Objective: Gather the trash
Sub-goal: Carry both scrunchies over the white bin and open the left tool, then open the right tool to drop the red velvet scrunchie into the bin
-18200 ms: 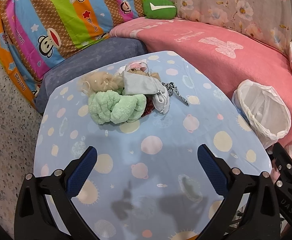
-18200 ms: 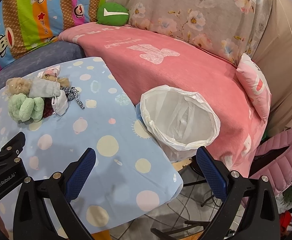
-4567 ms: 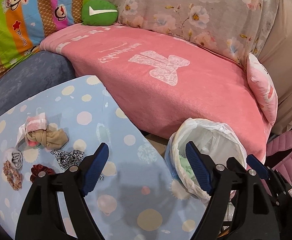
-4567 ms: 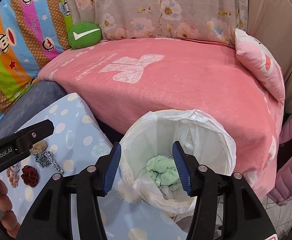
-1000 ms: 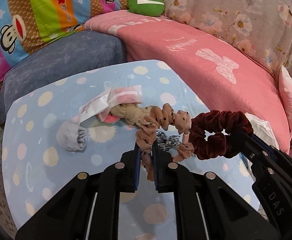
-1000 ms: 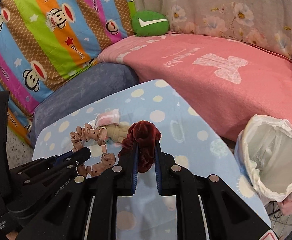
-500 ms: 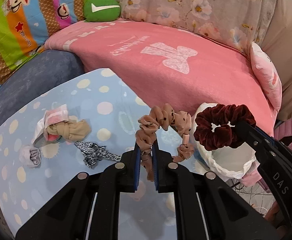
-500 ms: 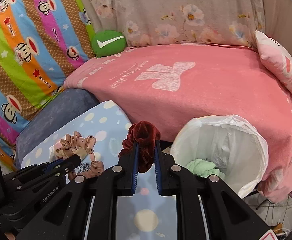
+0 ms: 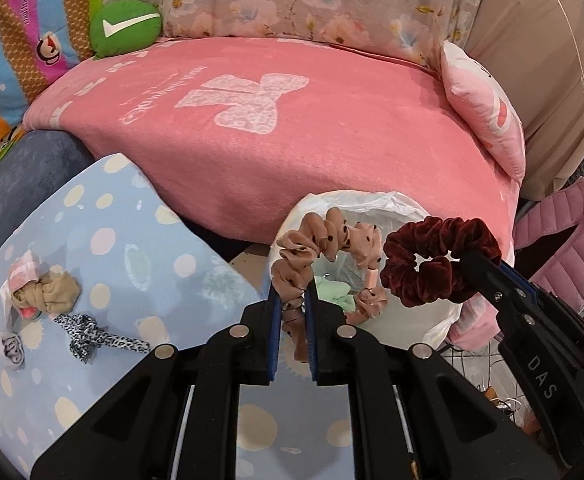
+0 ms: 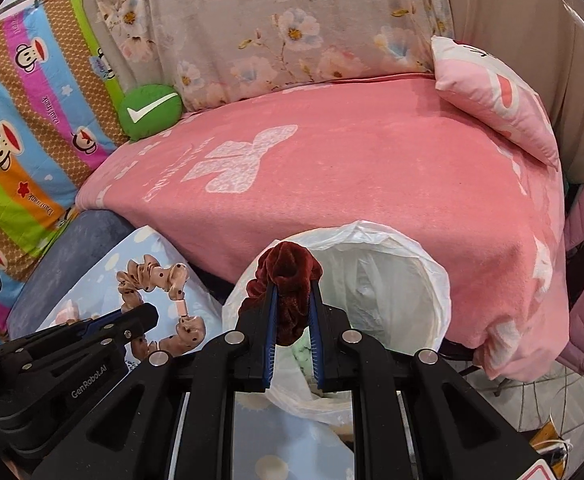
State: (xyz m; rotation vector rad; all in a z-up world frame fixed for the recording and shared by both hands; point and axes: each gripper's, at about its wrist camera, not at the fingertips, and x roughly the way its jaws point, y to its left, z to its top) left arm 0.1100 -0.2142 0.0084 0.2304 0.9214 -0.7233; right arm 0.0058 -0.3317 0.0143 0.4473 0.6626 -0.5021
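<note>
From the left wrist, the white-lined trash bin (image 9: pixel 376 208) stands off the edge of the dotted blue table (image 9: pixel 123 248), against the pink-covered sofa (image 9: pixel 292 128); something pale green (image 9: pixel 334 294) lies in its bottom. The left gripper (image 9: pixel 292 300) is clamped nearly fully together on a tan polka-dot scrunchie (image 9: pixel 324 252), whose loop stands upright above the fingertips and arcs to the right, in front of the bin's mouth. Just right of it, a dark red velvet scrunchie (image 9: pixel 436 260) hangs from the right gripper (image 9: pixel 466 264), which reaches in from the lower right. On the table's left lie a beige knotted scrunchie (image 9: pixel 49 292), a leopard-print tie (image 9: pixel 91 334) and a small grey scrunchie (image 9: pixel 11 350).

From the right wrist, the right gripper (image 10: pixel 292 300) is angled downward with its jaws pinched narrowly on the dark red velvet scrunchie (image 10: pixel 287 276), bunched upright between the blue pads at the bin's near rim (image 10: pixel 372 236). The pale green item (image 10: pixel 304 346) shows inside the liner. The left gripper (image 10: pixel 147 314) enters from the left, its tan scrunchie (image 10: pixel 159 284) over the table corner beside the bin.
</note>
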